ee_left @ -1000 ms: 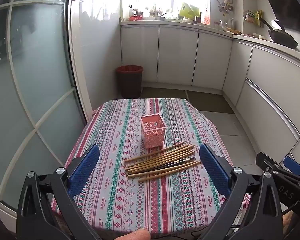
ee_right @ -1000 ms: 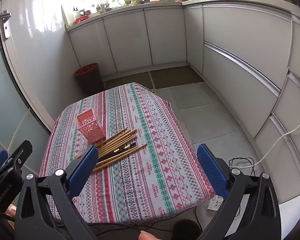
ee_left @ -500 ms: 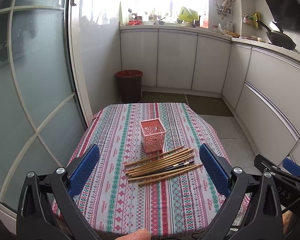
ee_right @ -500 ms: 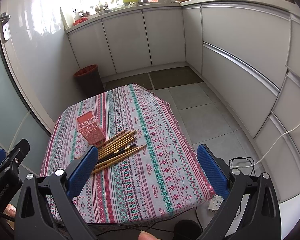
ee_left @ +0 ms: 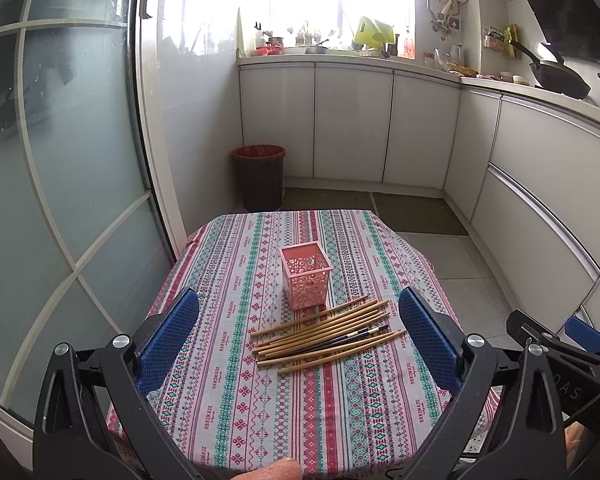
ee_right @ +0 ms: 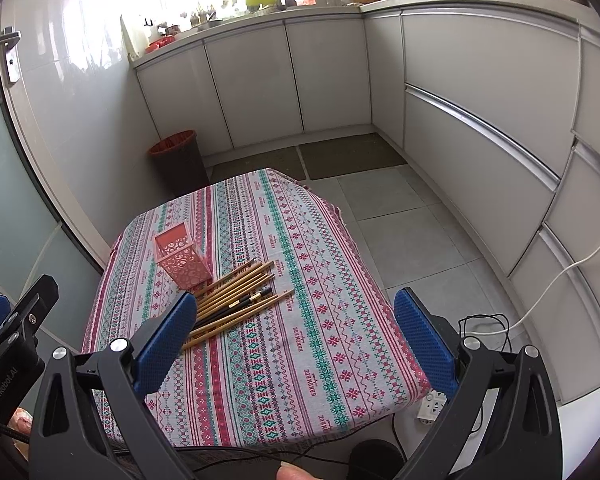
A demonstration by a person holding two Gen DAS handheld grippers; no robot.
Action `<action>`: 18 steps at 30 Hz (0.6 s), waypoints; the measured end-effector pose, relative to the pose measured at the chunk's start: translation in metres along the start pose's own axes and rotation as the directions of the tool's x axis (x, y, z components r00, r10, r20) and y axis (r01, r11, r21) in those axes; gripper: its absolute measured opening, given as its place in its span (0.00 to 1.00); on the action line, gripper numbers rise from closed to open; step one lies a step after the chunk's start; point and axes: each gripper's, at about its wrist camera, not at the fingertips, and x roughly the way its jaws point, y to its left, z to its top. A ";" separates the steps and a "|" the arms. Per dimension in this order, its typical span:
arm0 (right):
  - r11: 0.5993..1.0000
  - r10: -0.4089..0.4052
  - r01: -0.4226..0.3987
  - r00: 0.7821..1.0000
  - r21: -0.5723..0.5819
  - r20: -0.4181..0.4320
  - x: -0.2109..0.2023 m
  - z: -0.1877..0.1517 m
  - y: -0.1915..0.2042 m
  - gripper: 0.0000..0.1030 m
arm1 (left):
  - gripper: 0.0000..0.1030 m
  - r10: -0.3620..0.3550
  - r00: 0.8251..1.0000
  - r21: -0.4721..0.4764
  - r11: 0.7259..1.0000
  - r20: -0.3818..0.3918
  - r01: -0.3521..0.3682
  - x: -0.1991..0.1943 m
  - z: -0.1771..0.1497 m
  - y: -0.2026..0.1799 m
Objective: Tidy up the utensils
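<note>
A pink perforated square holder (ee_left: 306, 275) stands upright and empty in the middle of the table with a patterned cloth (ee_left: 260, 392). Several wooden chopsticks and a dark pair (ee_left: 328, 334) lie in a loose bundle just in front of it. The holder (ee_right: 183, 258) and chopsticks (ee_right: 236, 300) also show in the right wrist view, left of centre. My left gripper (ee_left: 298, 338) is open and empty, high above the table's near side. My right gripper (ee_right: 294, 338) is open and empty, to the right of the left one.
A dark bin with a red liner (ee_left: 259, 176) stands on the floor beyond the table. White cabinets (ee_left: 352, 124) run along the back and right. A frosted glass door (ee_left: 60, 200) is on the left. A power strip and cables (ee_right: 432, 404) lie on the floor right of the table.
Both grippers have risen and drawn back a little, so the table, holder and chopsticks sit lower and smaller in view. Nothing on the table has moved.
</note>
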 end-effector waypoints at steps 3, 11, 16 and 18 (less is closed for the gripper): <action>1.000 0.000 0.000 1.000 0.000 -0.001 0.000 0.000 0.000 0.93 | 0.93 0.000 1.000 0.000 1.000 0.010 0.000 0.000 0.000 0.000; 1.000 0.000 0.000 1.000 -0.001 -0.002 0.000 -0.001 0.000 0.93 | 0.93 0.001 1.000 -0.001 1.000 0.019 -0.001 -0.001 0.000 0.000; 1.000 0.001 -0.001 1.000 -0.002 -0.004 0.000 -0.001 0.001 0.93 | 0.93 0.000 1.000 -0.002 1.000 0.020 0.000 0.000 0.000 0.001; 1.000 0.001 -0.001 1.000 -0.002 -0.007 0.001 -0.001 0.001 0.93 | 0.93 0.003 1.000 0.000 1.000 0.009 -0.003 0.002 0.000 0.002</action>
